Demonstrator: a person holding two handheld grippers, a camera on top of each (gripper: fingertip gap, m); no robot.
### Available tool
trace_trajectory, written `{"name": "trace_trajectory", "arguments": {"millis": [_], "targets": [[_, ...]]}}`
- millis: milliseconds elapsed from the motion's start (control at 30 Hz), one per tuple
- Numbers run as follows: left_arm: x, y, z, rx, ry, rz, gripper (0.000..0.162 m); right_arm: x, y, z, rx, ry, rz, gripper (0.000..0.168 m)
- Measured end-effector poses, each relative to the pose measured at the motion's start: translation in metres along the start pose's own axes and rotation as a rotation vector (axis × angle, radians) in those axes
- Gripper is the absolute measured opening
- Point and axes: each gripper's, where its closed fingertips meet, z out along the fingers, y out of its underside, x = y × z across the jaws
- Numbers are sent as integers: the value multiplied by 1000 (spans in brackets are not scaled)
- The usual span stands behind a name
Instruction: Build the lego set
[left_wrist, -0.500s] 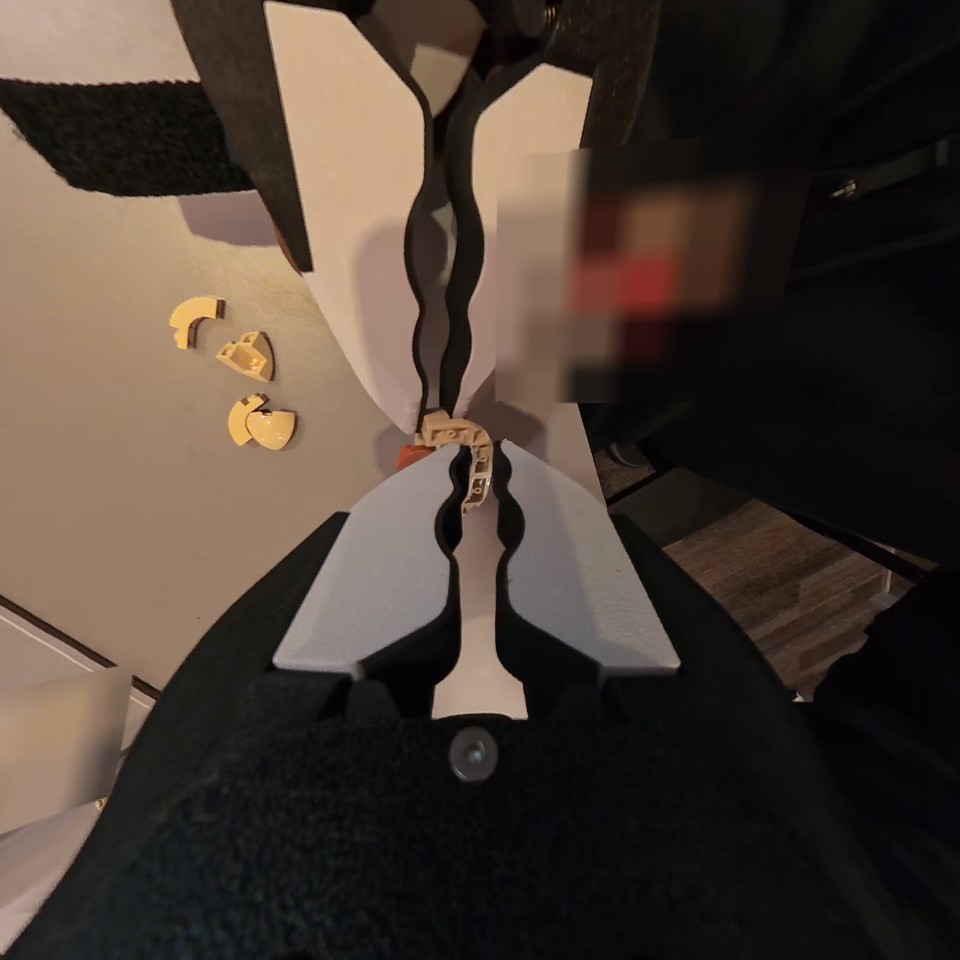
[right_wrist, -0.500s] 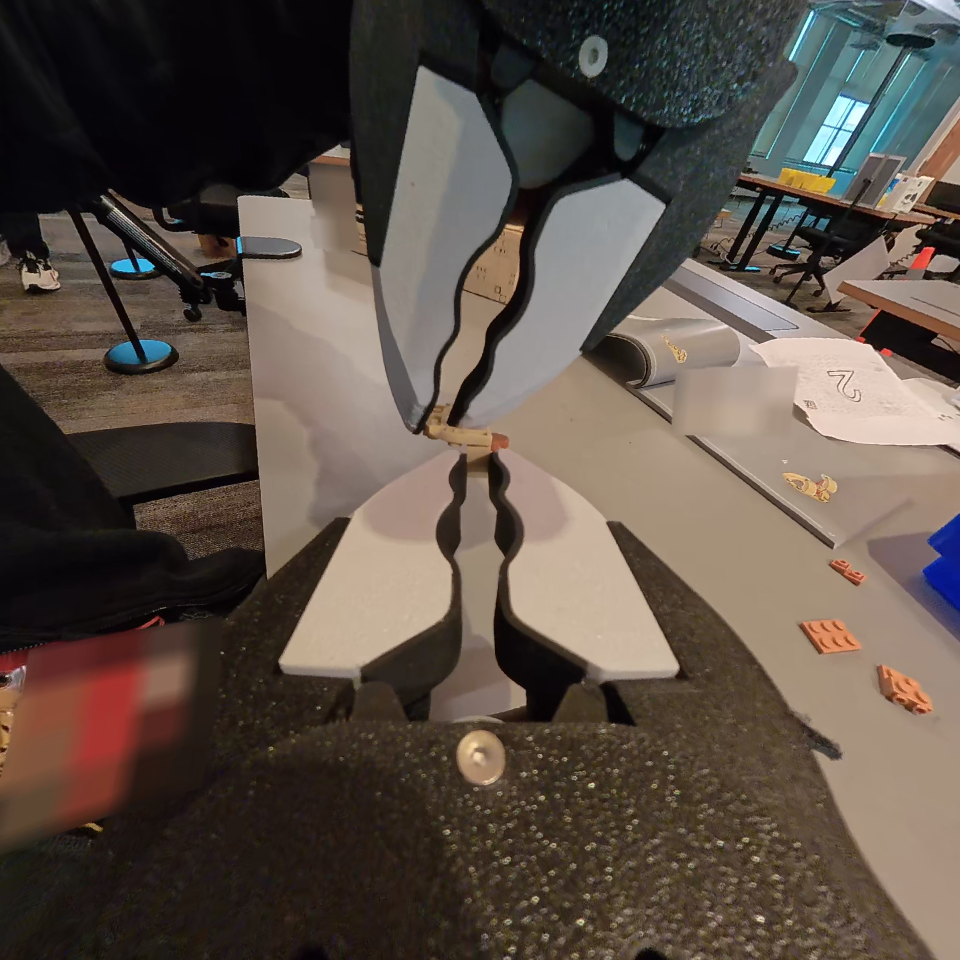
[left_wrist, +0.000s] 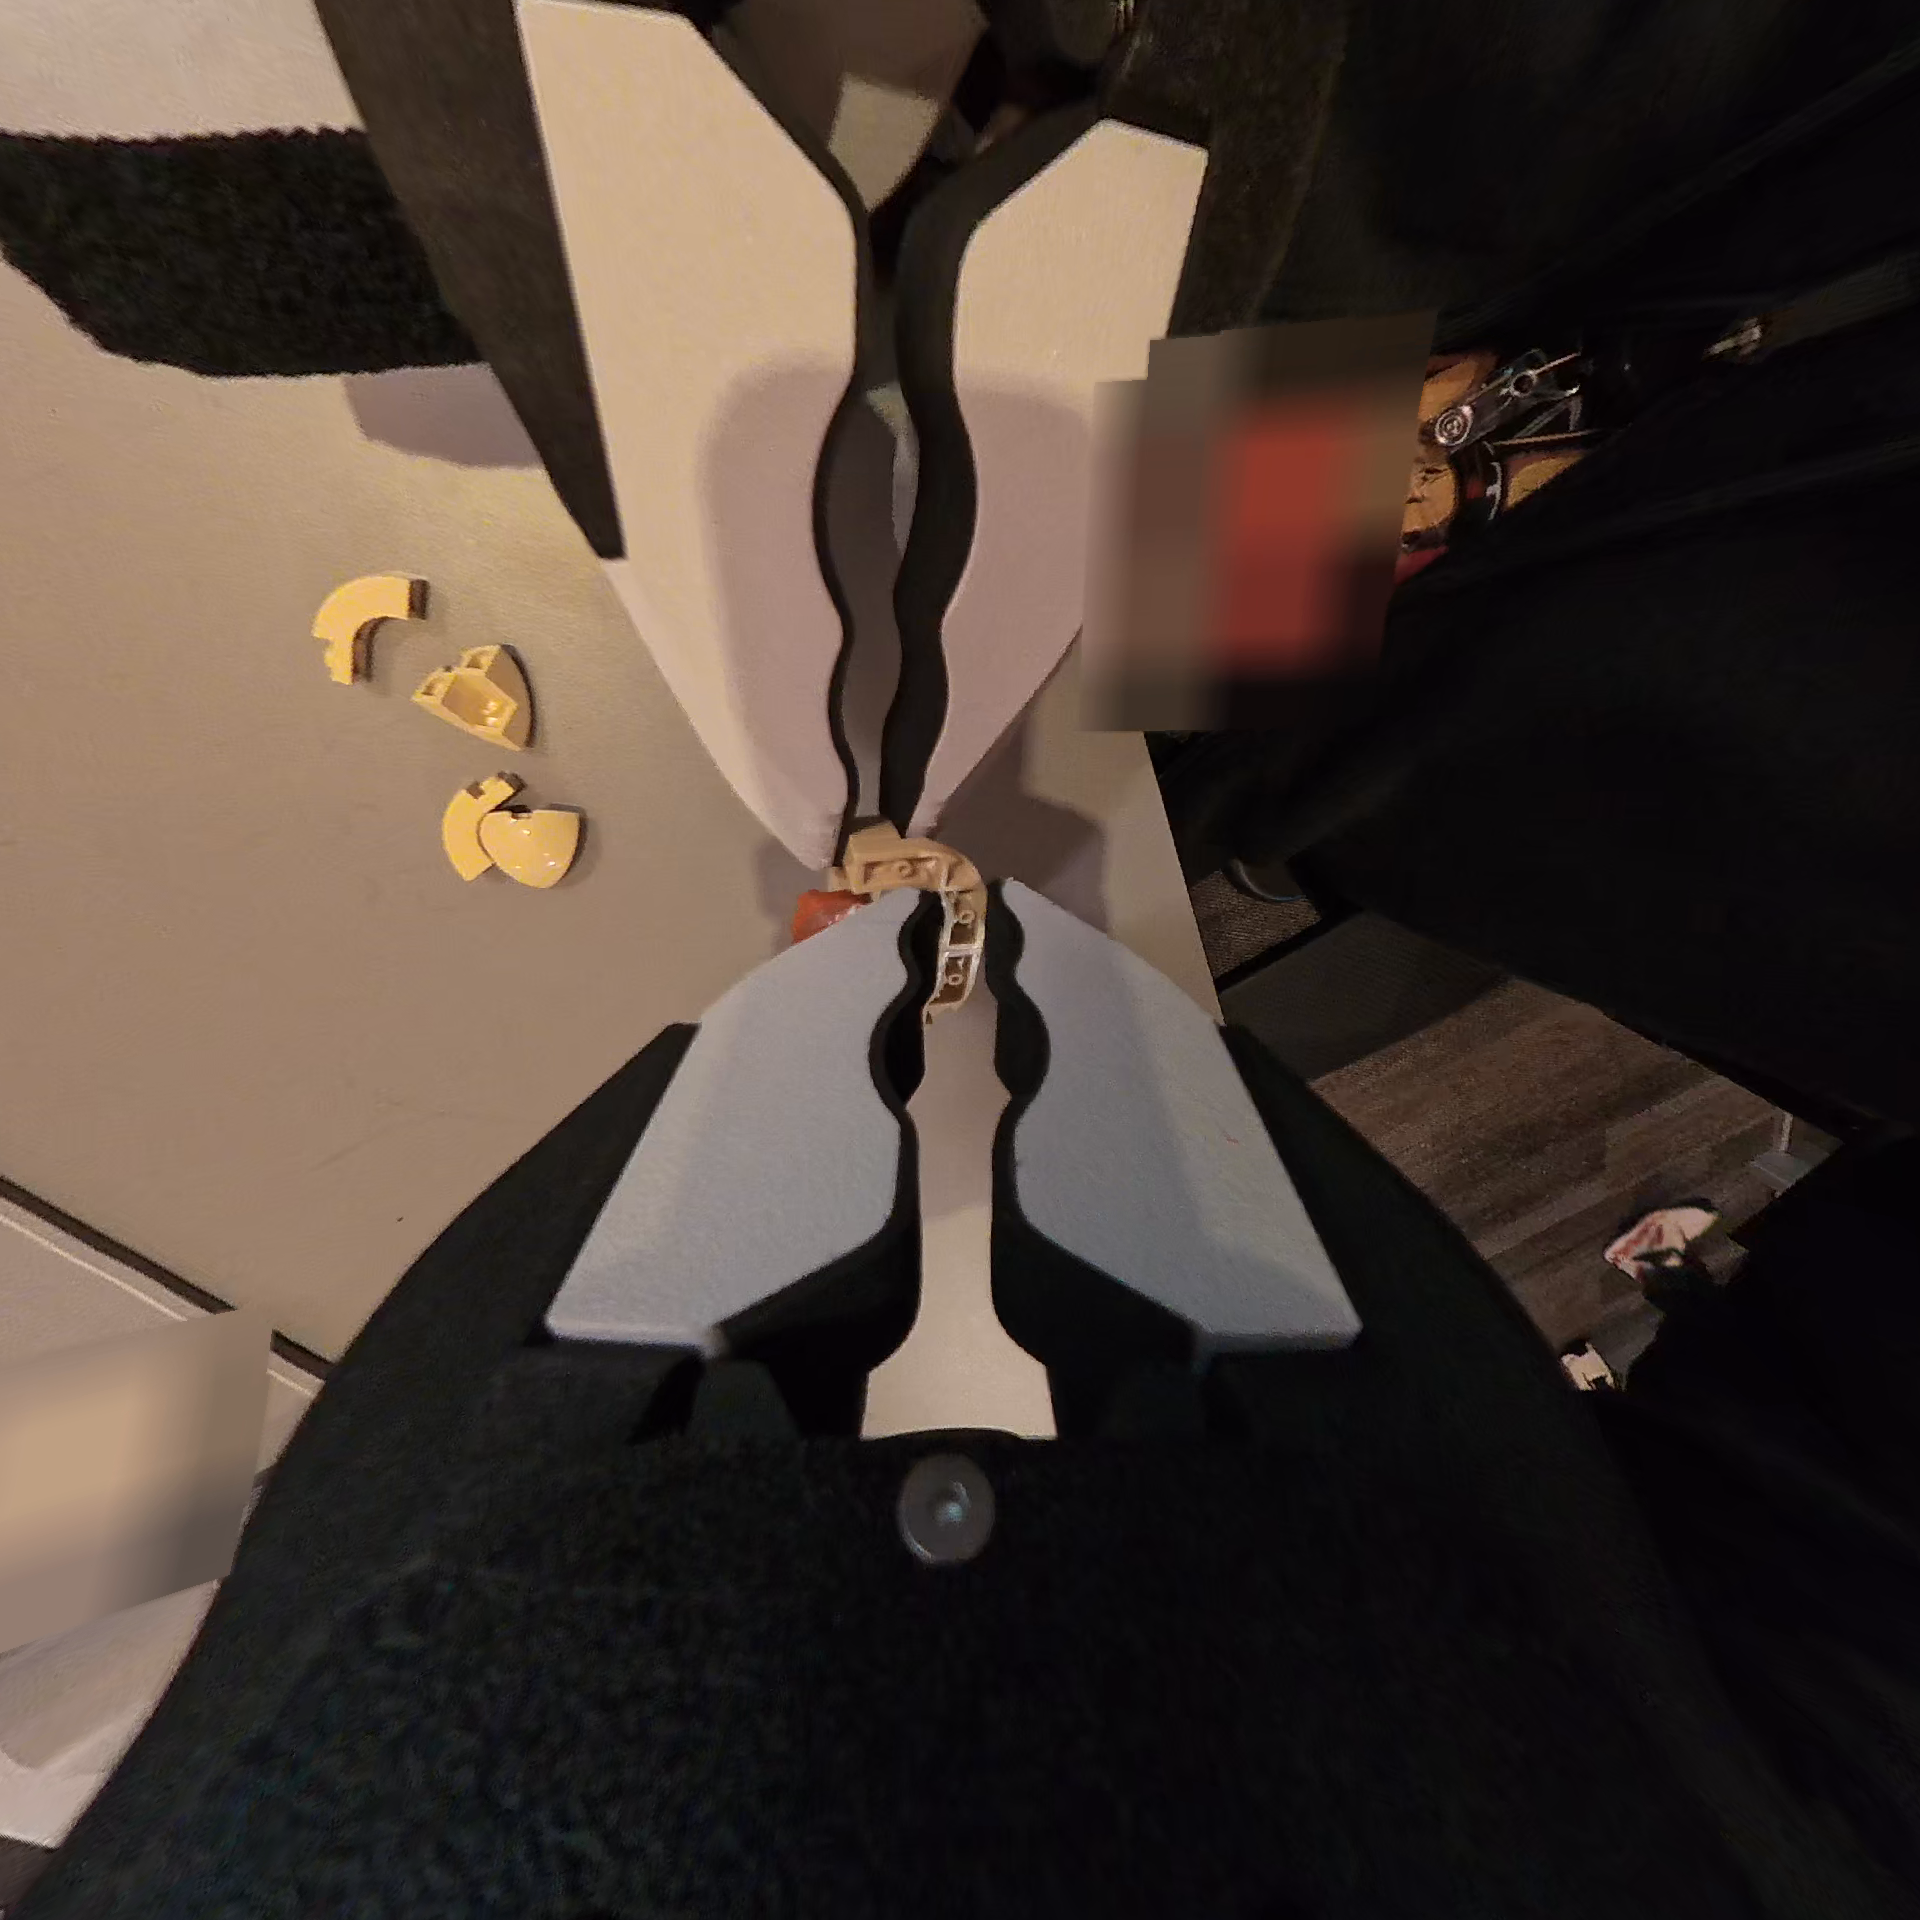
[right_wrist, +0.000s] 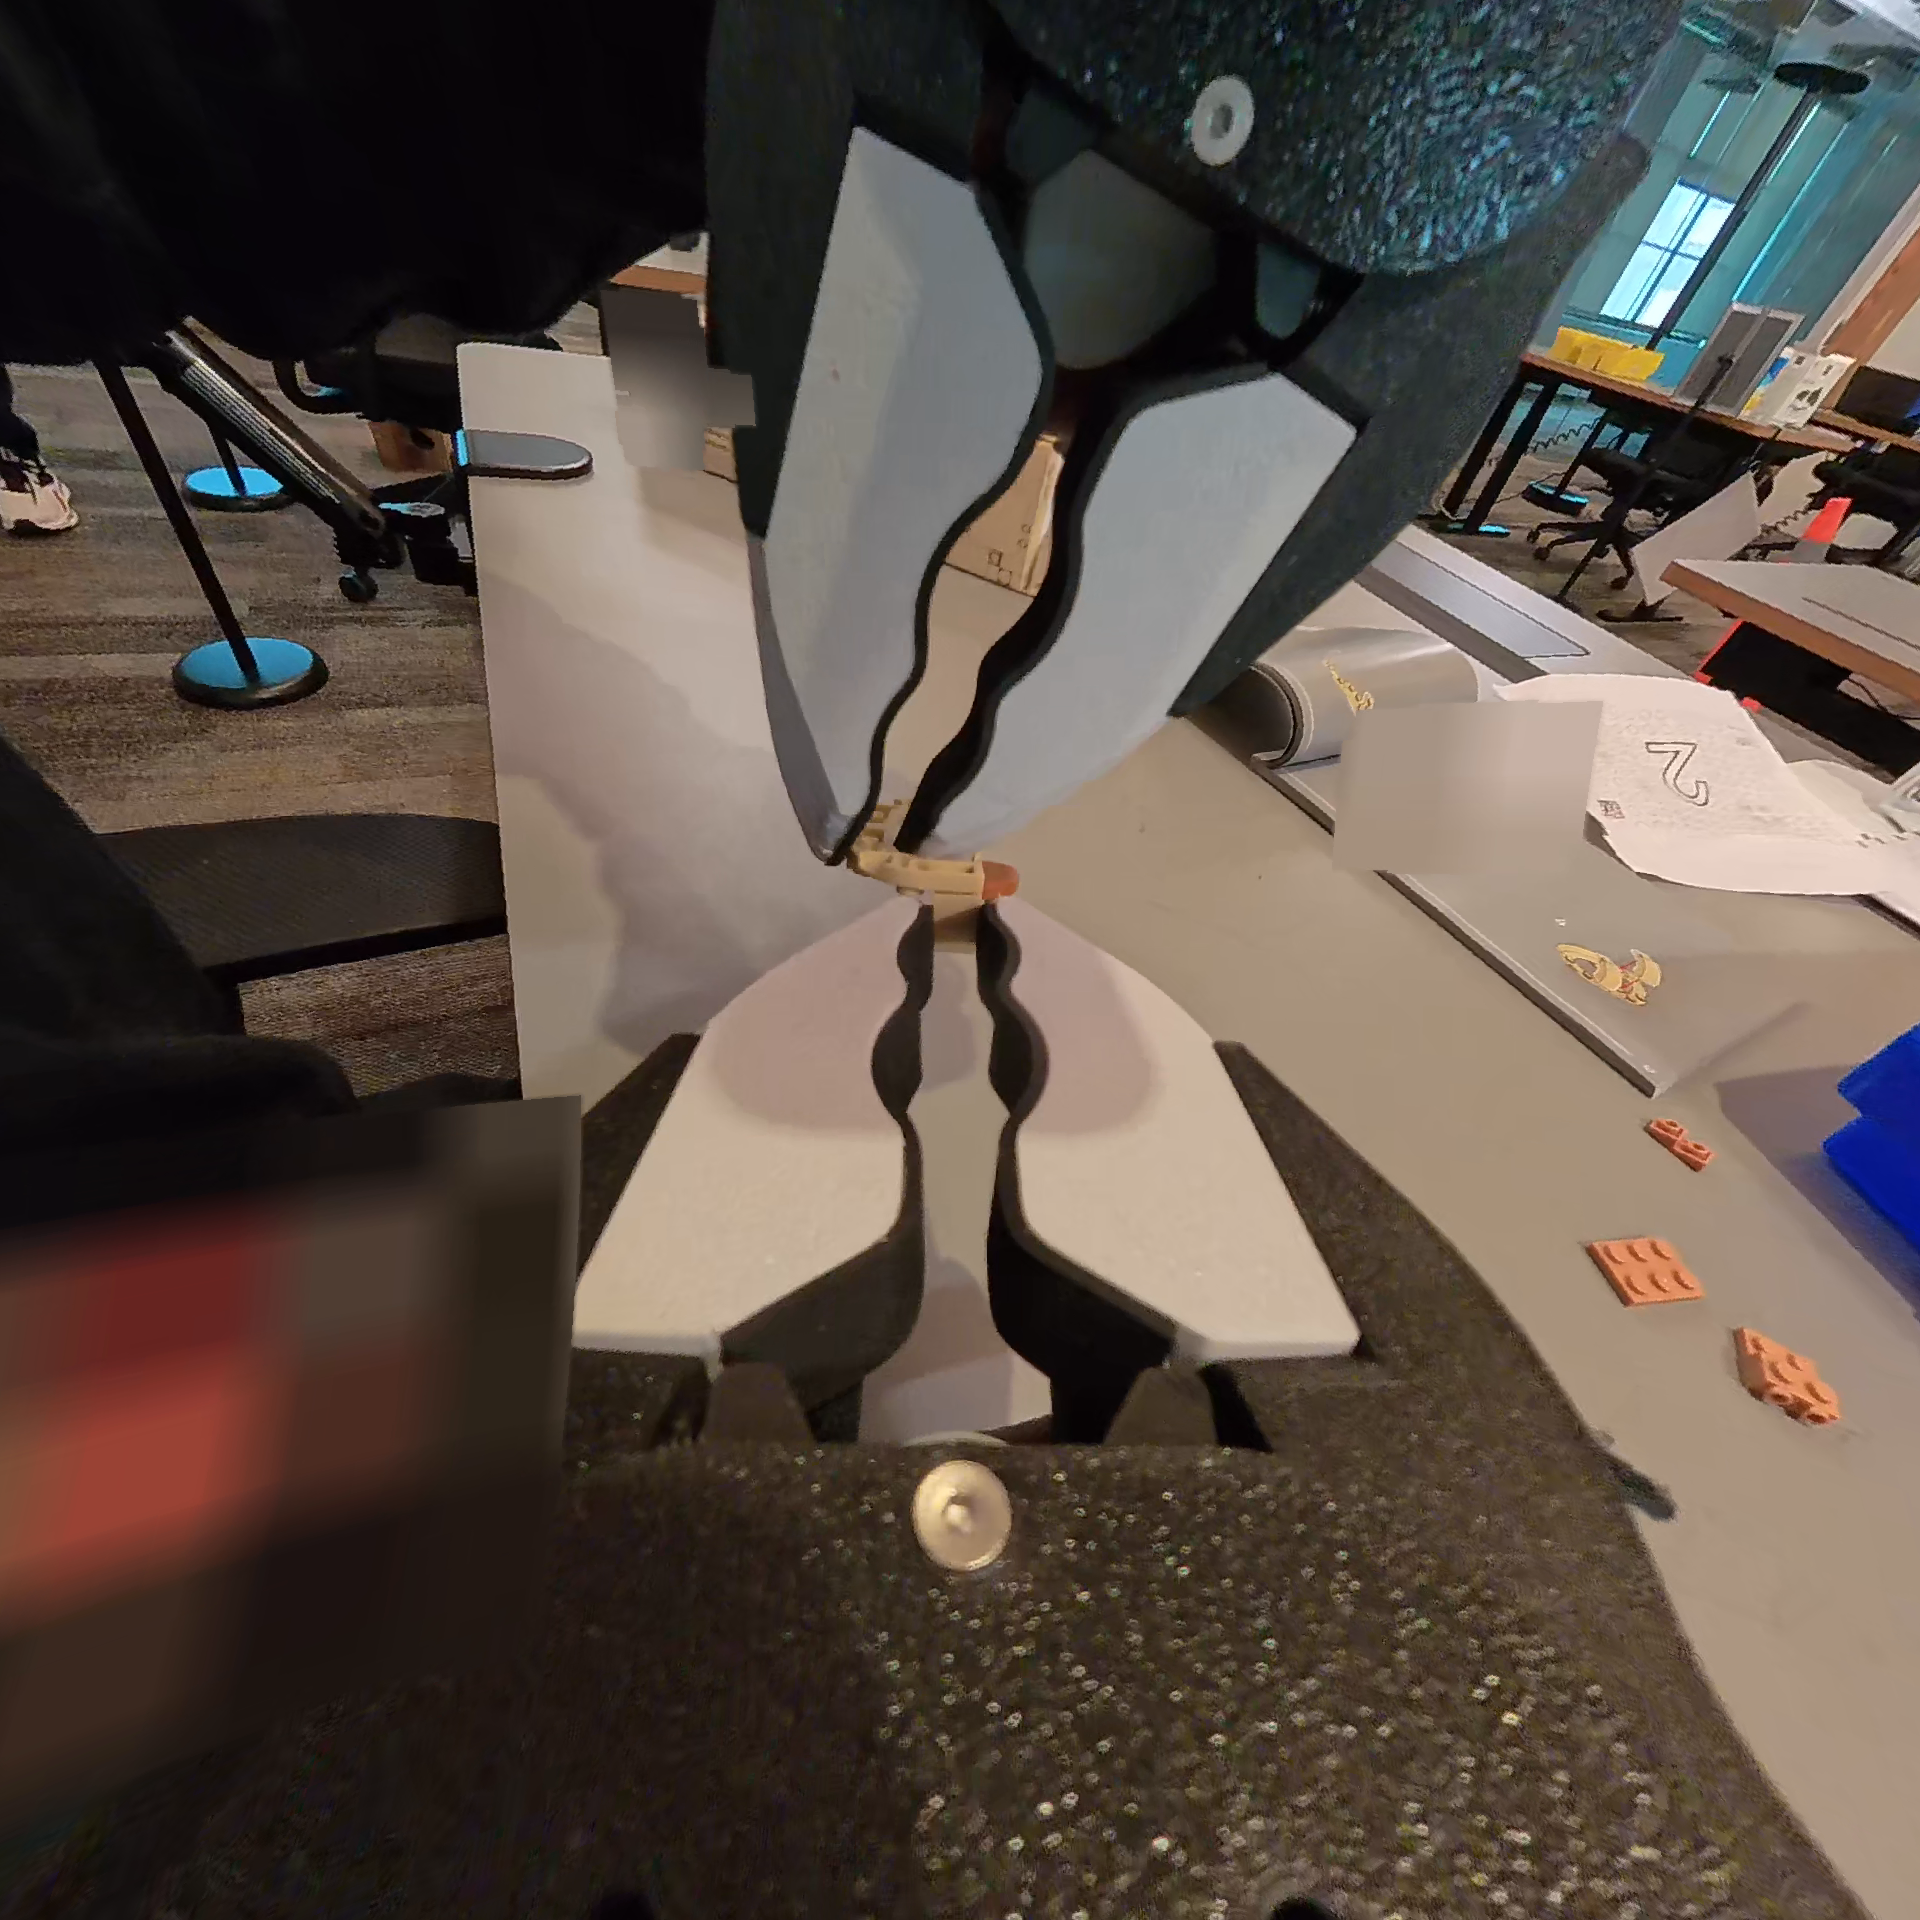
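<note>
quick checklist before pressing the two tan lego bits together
1. Left claw shut on the tan curved piece: ok.
2. Right claw shut on its tan piece: ok, though mostly hidden.
3. The two pieces meet at the tips: ok.
4. Studs lined up: cannot tell.
5. Reddish-brown part seated on the tan plate: cannot tell.
6. Spare tan curved pieces lie apart on the table: ok.

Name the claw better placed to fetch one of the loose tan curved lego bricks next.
Left, probably. The loose tan curved lego bricks lie on the grey table beside the left claw; the right wrist view shows none. Both claws grip the small tan lego assembly, so the right claw would hold it alone.
</note>
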Motion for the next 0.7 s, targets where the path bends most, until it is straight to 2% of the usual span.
{"name": "trace_trajectory", "arguments": {"millis": [267,500,700], "targets": [[-5,-6,-3,110,1,-19,9,8,-1,-5,24,5,11,7],[-6,-7,-5,119,-32,-15,10,8,-2,-5,31,-7,24,8],[-6,-6,-12,143,-62,-20,18,8,-2,-6,37,-10,34,8]]}}
